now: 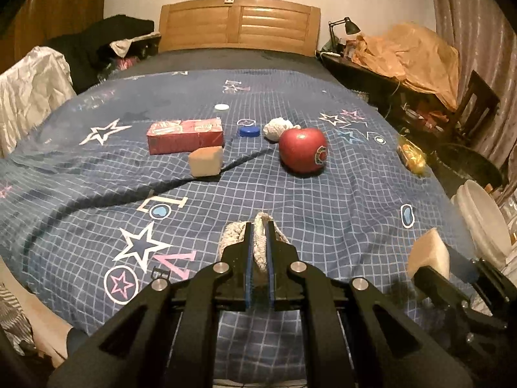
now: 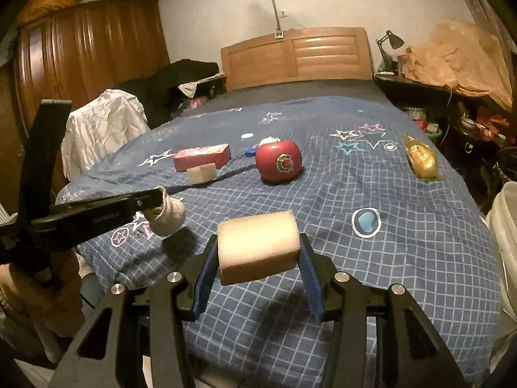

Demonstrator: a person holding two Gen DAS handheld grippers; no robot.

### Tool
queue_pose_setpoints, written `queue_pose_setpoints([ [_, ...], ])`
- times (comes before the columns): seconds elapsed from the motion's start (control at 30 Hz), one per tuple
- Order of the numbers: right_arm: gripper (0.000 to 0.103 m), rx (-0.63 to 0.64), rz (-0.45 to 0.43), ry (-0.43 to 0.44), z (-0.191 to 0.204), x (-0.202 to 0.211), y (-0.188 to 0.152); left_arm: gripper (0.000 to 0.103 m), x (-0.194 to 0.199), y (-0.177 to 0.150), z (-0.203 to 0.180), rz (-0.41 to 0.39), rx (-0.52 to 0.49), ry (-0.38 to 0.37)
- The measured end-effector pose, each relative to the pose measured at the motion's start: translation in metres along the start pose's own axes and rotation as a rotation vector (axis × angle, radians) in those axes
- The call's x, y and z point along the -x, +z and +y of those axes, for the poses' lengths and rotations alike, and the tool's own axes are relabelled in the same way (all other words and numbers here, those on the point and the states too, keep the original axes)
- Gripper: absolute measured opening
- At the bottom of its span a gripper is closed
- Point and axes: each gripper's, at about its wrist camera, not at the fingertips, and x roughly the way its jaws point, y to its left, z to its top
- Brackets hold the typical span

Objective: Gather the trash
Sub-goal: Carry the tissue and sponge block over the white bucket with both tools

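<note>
Your left gripper (image 1: 258, 226) was clamped fully down on a crumpled wad of off-white netted wrap (image 1: 262, 239), the wad pinched thin between the 2 blue pads and bulging out to either side of the tips. From the right wrist view the same wad (image 2: 168, 218) hung off the gripper's tip, clear of the bedspread (image 2: 404, 226), nearer you than the apple (image 2: 278, 165).

Your right gripper (image 2: 258, 249) stood partly open, its 2 pads pressed on the ends of a pale tan sponge block (image 2: 258, 247). The block looked rectangular, soft-edged, matte, lighter on its top face. It was held above the checked blue bedspread, casting a shadow below, also nearer you than the apple.

Loose items, placed against the red apple with its round sticker:
- A 2nd tan sponge block (image 1: 206, 161) lay left of the apple, touching the front of a red carton (image 1: 185, 135).
- A blue bottle cap (image 1: 248, 131) sat just behind-left of the apple.
- A white crumpled netted wad (image 1: 278, 128) lay just behind the apple, very close; contact could not be judged.
- A white cap (image 1: 221, 107) lay farther behind, toward the headboard (image 1: 239, 26).
- A yellow crinkled wrapper (image 1: 412, 155) lay well right of the apple, near the bed's edge.
</note>
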Motion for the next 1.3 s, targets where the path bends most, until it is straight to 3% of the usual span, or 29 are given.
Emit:
queue_pose_setpoints([
  [0.3,0.049,-0.007,-0.043,-0.004,0.0,0.021,0.0,0.006,0.013,-0.001,-0.009,-0.03,-0.026,0.029],
  [0.5,0.049,-0.021,-0.103,-0.055,-0.02,0.044,0.011,0.006,0.018,0.013,-0.037,-0.064,-0.081,0.009],
  [0.63,0.049,-0.049,-0.17,-0.125,-0.052,0.074,0.026,0.006,0.021,0.031,-0.079,-0.1,-0.147,-0.043],
  [0.87,0.049,-0.119,-0.273,-0.328,-0.139,0.15,0.044,0.006,0.017,0.064,-0.181,-0.155,-0.277,-0.179],
  [1.1,0.049,-0.19,-0.279,-0.516,-0.226,0.207,0.042,0.006,0.002,0.079,-0.282,-0.154,-0.384,-0.315],
  [1.3,0.049,-0.249,-0.247,-0.642,-0.303,0.242,0.031,0.006,-0.016,0.086,-0.367,-0.104,-0.495,-0.474],
])
